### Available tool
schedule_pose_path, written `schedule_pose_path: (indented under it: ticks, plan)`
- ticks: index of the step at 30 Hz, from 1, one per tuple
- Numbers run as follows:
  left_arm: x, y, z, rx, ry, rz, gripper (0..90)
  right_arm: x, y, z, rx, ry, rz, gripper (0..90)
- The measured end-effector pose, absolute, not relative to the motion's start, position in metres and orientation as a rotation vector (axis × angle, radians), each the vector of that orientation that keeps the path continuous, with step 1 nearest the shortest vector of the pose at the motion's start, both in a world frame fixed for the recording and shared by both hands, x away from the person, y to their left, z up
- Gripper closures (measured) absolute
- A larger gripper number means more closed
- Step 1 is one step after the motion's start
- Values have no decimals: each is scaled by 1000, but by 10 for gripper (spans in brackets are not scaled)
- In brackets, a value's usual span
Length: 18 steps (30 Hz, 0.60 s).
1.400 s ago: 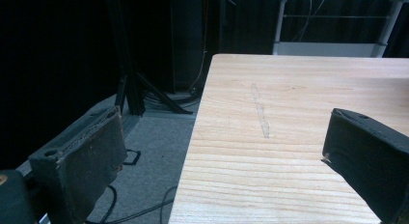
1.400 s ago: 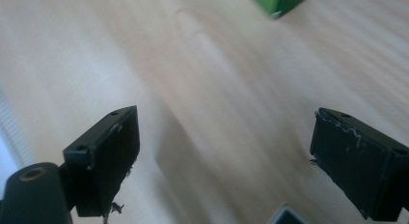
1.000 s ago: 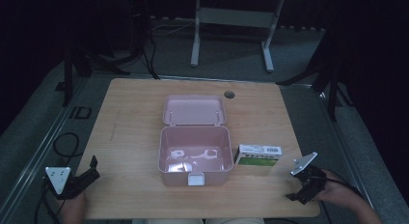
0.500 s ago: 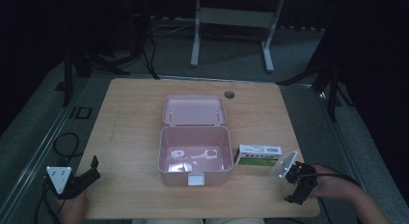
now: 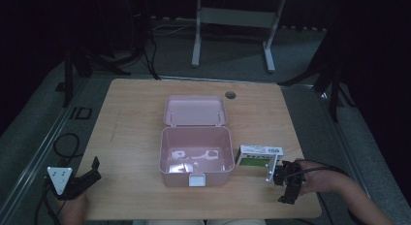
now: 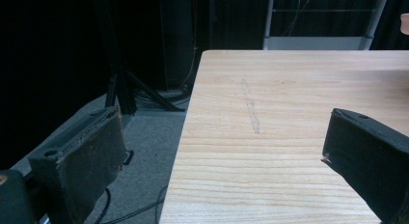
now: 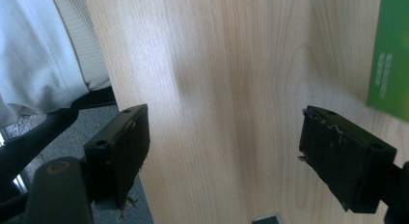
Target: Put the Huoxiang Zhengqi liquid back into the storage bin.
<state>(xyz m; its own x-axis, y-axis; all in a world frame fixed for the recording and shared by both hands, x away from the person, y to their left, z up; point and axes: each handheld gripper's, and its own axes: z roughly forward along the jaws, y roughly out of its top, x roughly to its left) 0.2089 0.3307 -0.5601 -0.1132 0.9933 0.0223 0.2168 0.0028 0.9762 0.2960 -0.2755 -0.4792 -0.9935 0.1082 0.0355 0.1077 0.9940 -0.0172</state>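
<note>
An open pink box (image 5: 194,154) sits mid-table with its lid (image 5: 195,110) folded back. A green and white carton (image 5: 259,156) lies just right of it. My right gripper (image 5: 285,182) hovers over the table right below the carton, held by a hand. In the right gripper view its jaws (image 7: 224,142) stand open over bare wood; they have just been closing a little with nothing between them, and the carton's green face (image 7: 390,55) shows at the upper right. My left gripper (image 5: 96,169) rests at the table's front left corner, open (image 6: 222,132) and empty.
The wooden table (image 5: 135,118) has a round cable hole (image 5: 230,95) at the back. A white desk frame (image 5: 232,21) stands behind on the grey floor. Cables (image 5: 63,145) lie left of the table. The person's white clothing (image 7: 34,55) is beside the near edge.
My right gripper has moved left along the front edge, rising a little and turning, and now sits close under the carton. The left gripper, box and carton have not moved.
</note>
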Motion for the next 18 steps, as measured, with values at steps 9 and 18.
schedule_pose_path:
  ticks: [9,18]
  plan:
    - [209,331,-560,1327,1449,1185,16,299,-257,-462,-99,-3091,-13,195]
    - [209,331,-560,1331,1447,1184,16,306,-245,-431,-36,-3125,-46,212]
